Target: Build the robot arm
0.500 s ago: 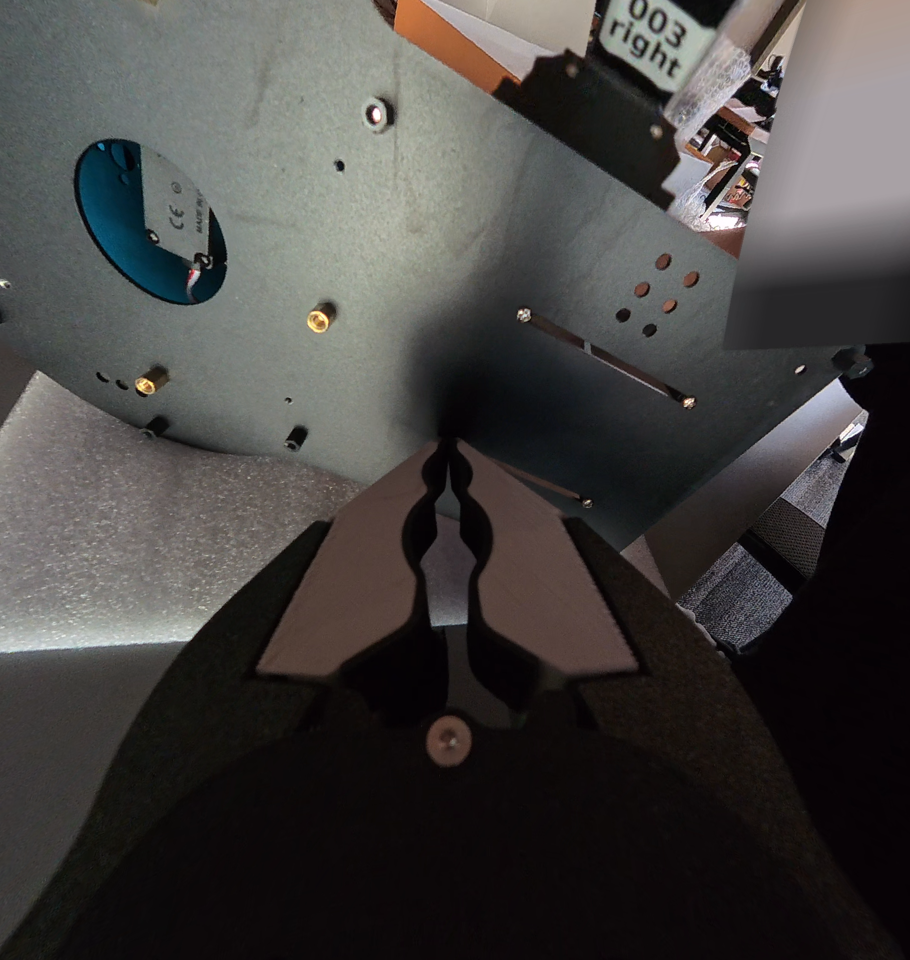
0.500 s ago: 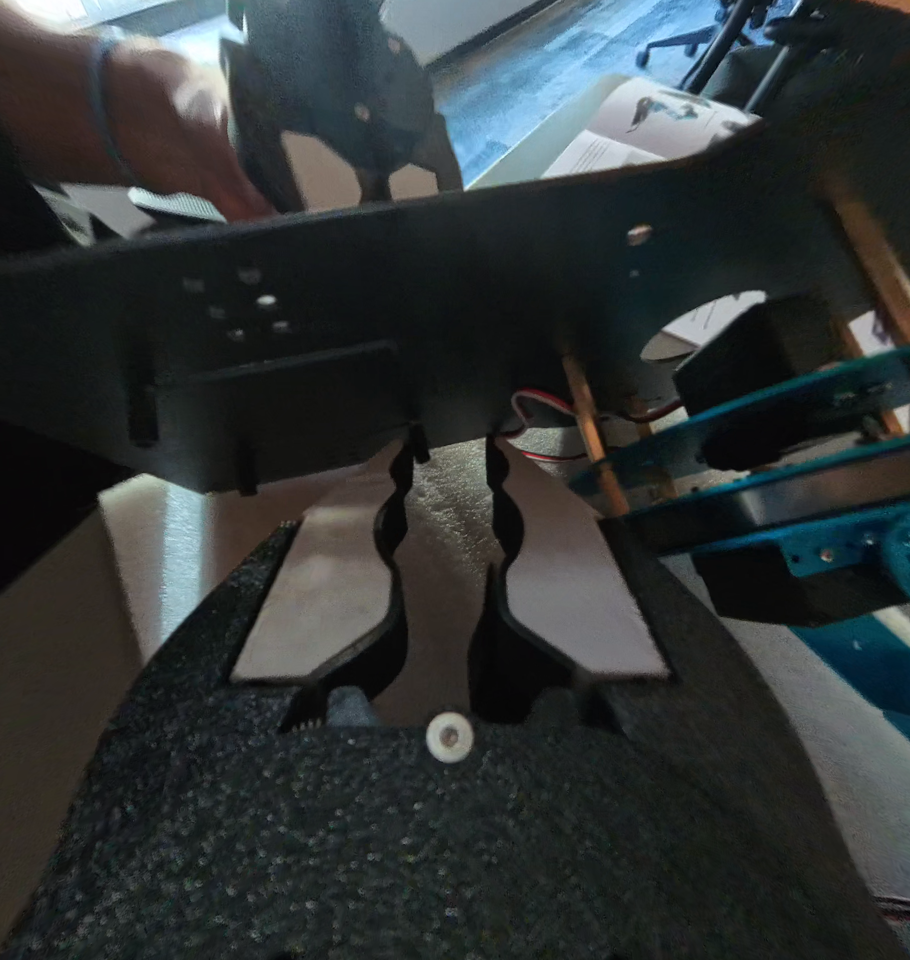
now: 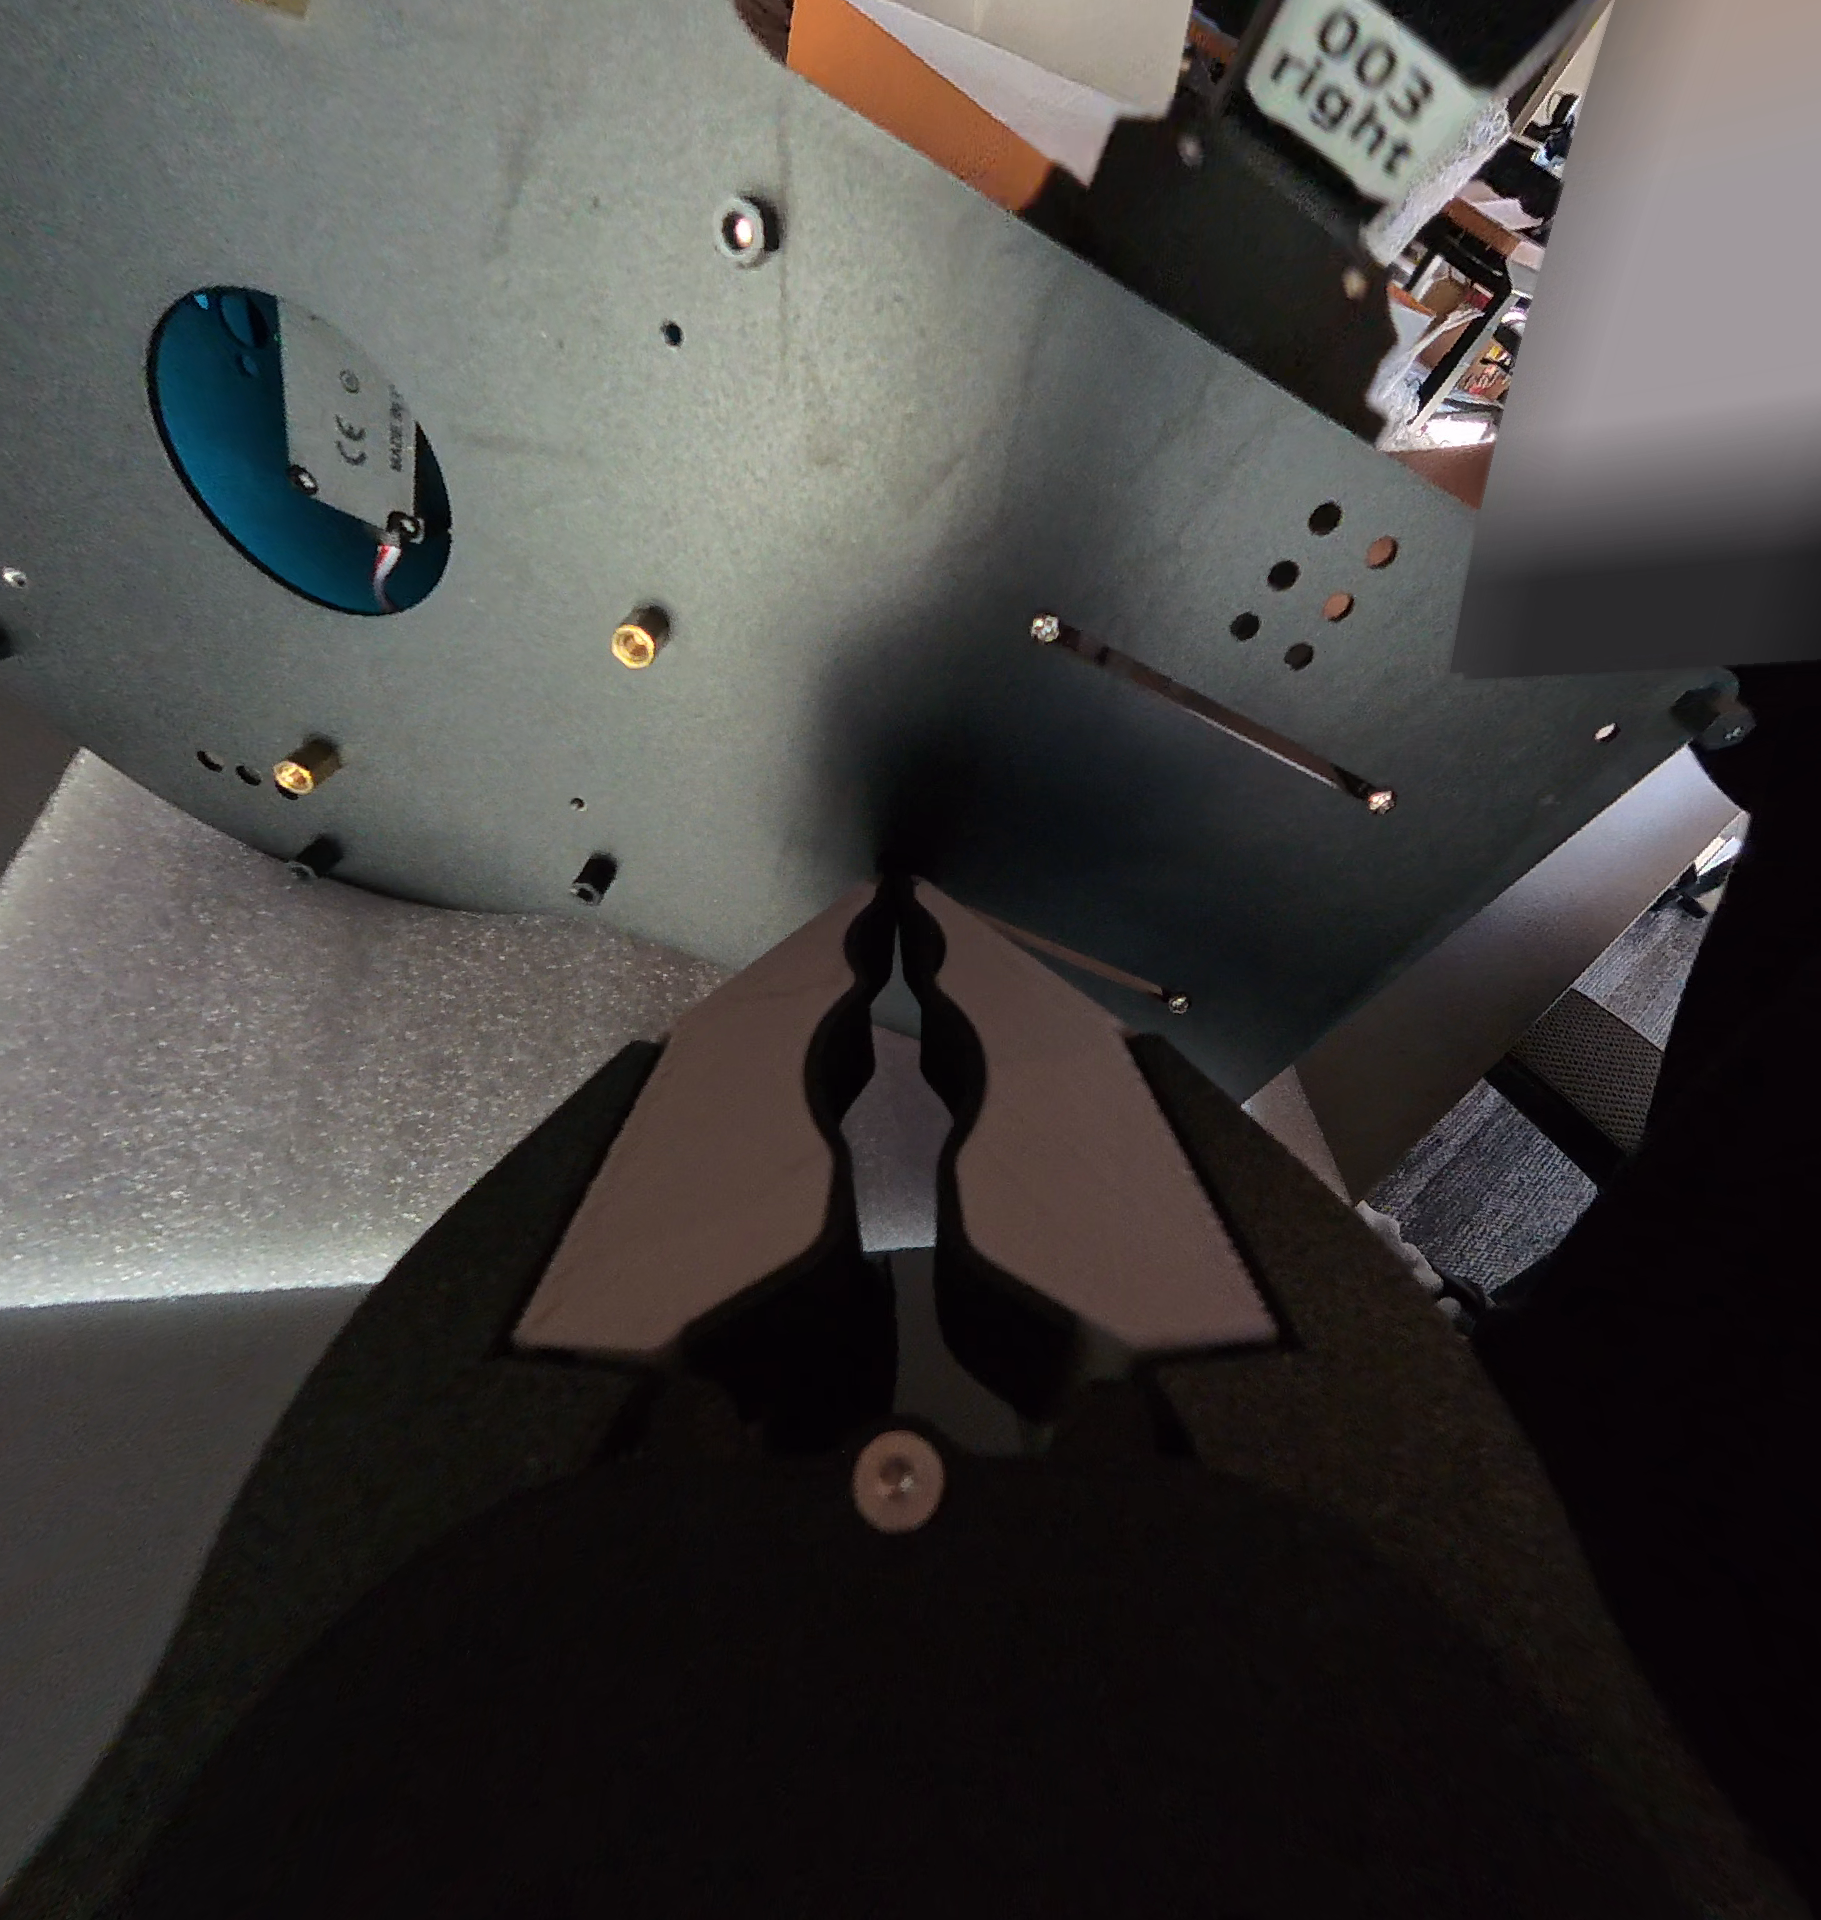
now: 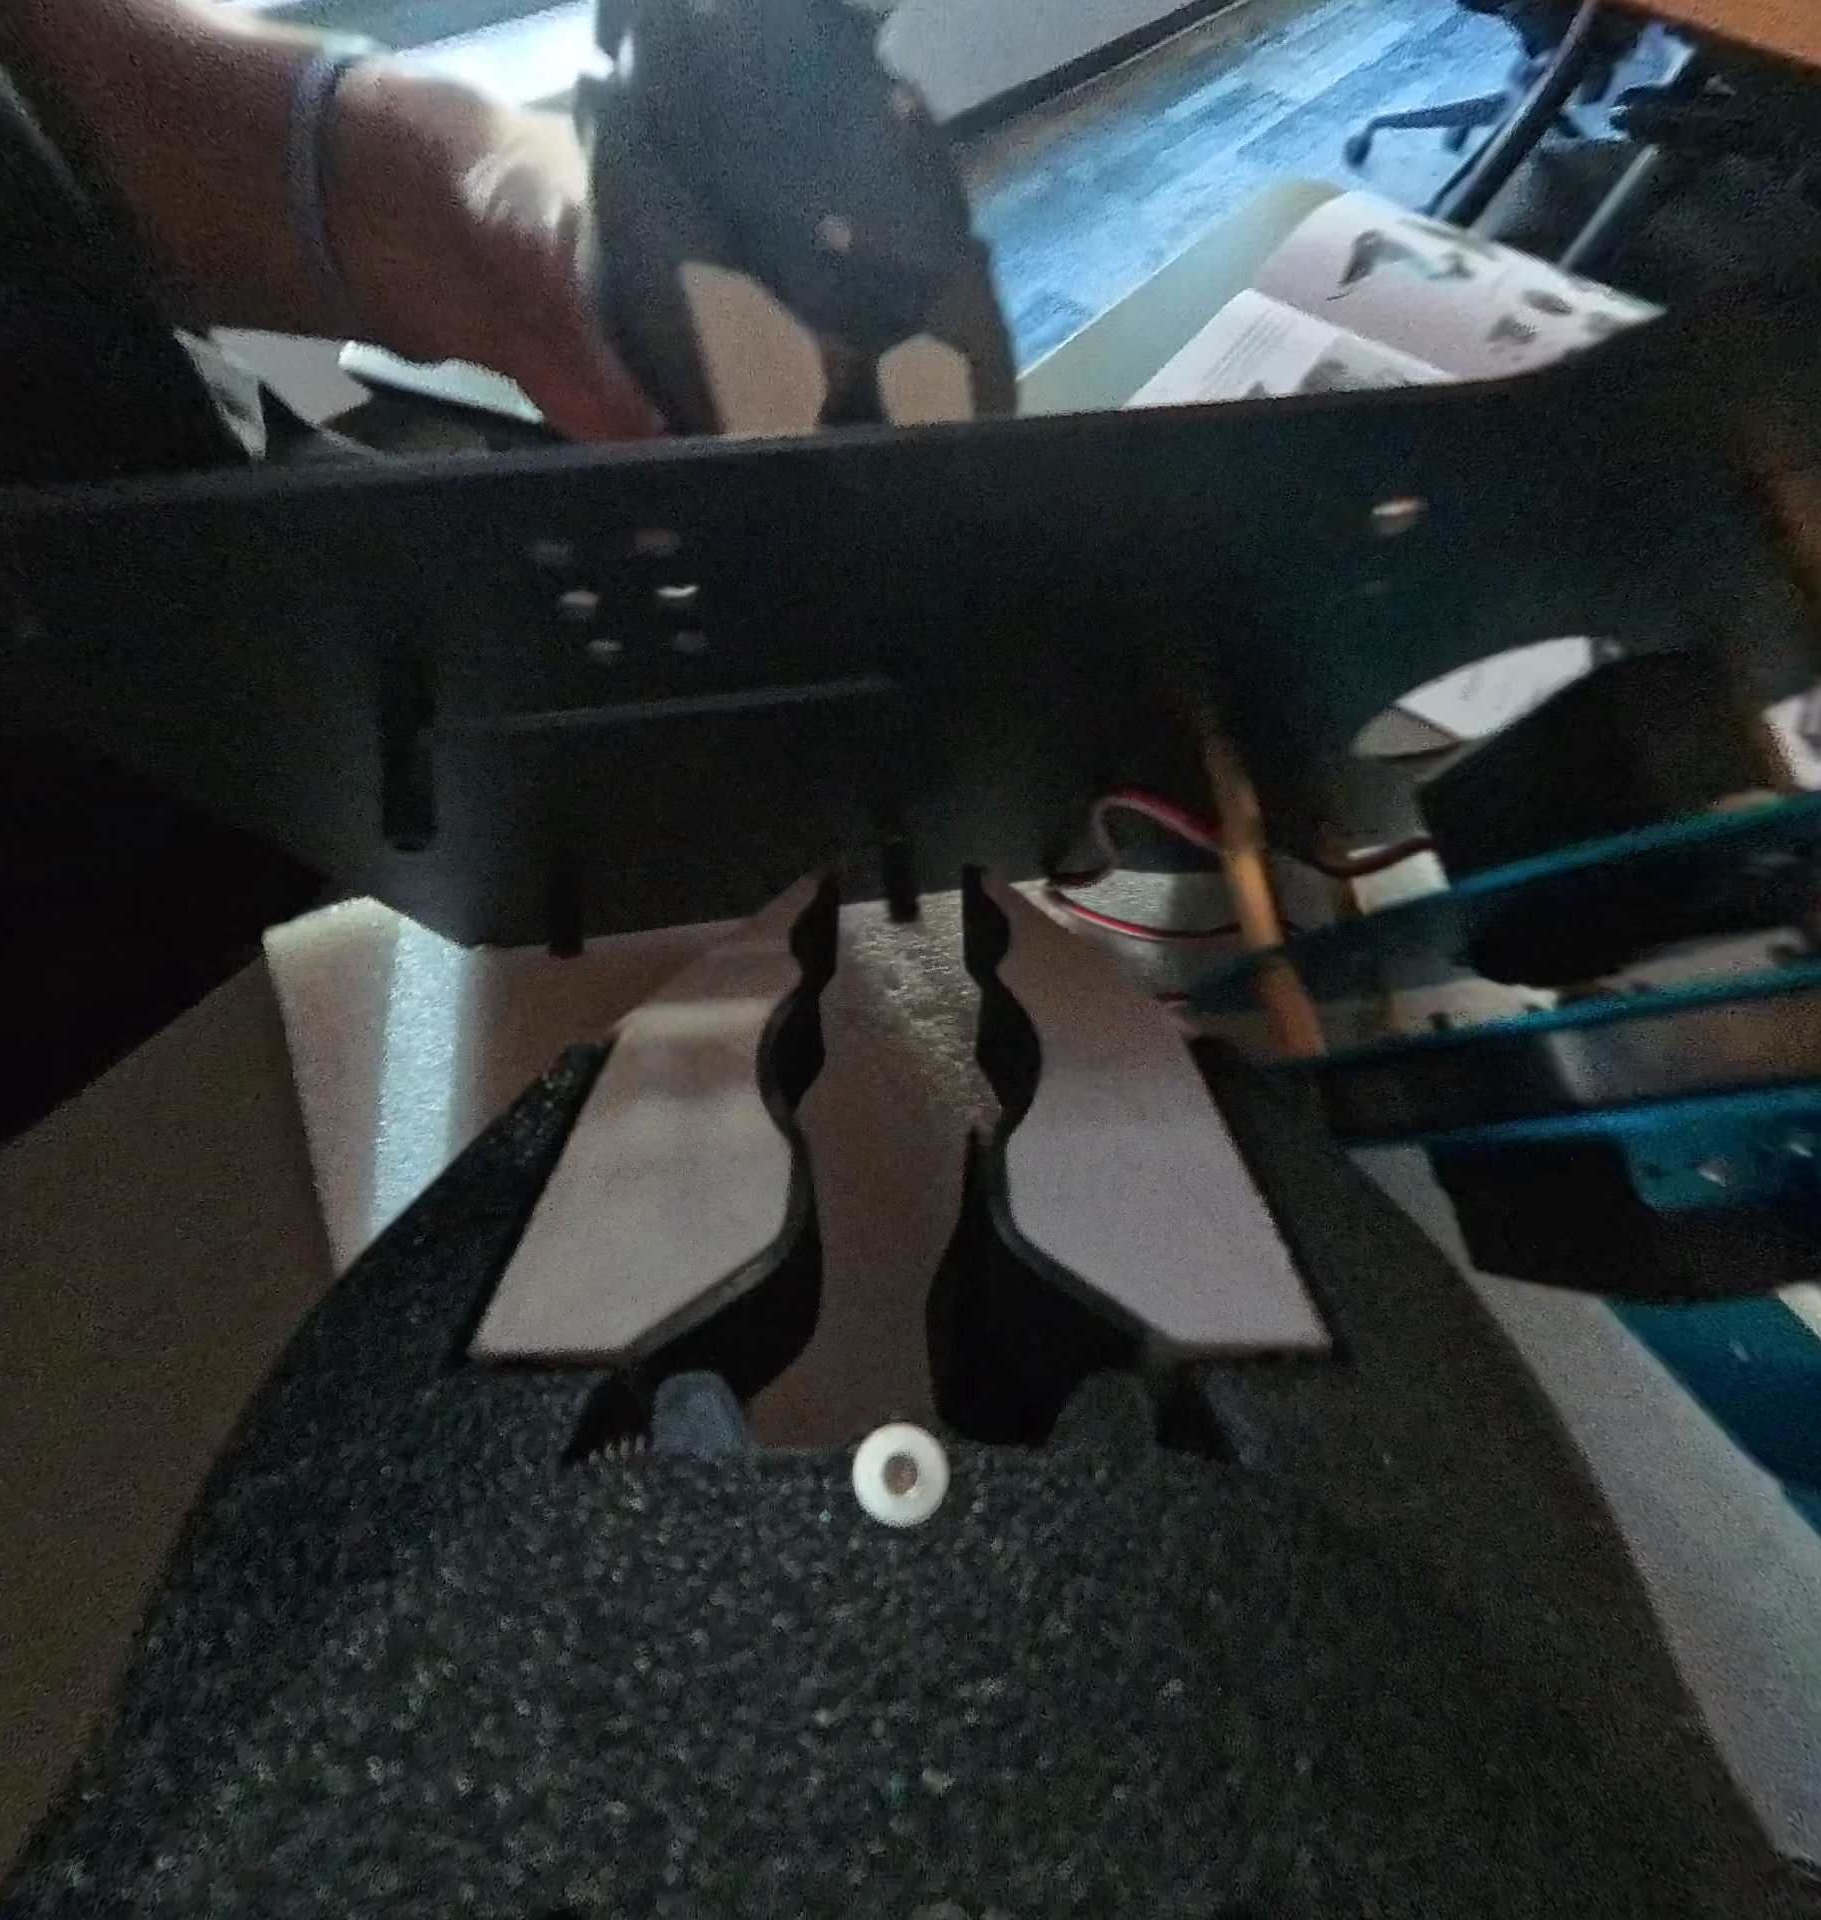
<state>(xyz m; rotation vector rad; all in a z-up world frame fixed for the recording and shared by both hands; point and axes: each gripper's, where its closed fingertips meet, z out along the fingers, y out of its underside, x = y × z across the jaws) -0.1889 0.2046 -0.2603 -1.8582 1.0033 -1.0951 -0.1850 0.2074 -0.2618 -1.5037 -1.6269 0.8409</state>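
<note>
A dark grey metal plate [image 3: 885, 468] with a round hole [image 3: 220, 447], brass standoffs [image 3: 636, 644] and slots is held tilted up. My left gripper [image 3: 898, 883] is shut on its near edge. My right gripper [image 4: 898, 904] is partly open at the opposite edge of the plate [image 4: 1093, 582], its tips on either side of a small black post and not closed on it. The right gripper also shows in the left wrist view [image 3: 1228, 208] at the plate's far edge. The left gripper [image 4: 781, 208] and a hand [image 4: 418, 208] show beyond the plate in the right wrist view.
Blue metal parts [image 4: 1612, 1039] and red and white wires [image 4: 1124, 821] hang under the plate on brass posts at the right. White foam sheet [image 3: 262, 1091] lies below. An open booklet [image 4: 1353, 312] lies behind. The table edge and floor [image 3: 1508, 1143] are at the right. Less than 4 cm separates the two grippers' tips.
The right wrist view has shifted slightly, so the left gripper and hand sit further right in it. Both grippers stand as before.
</note>
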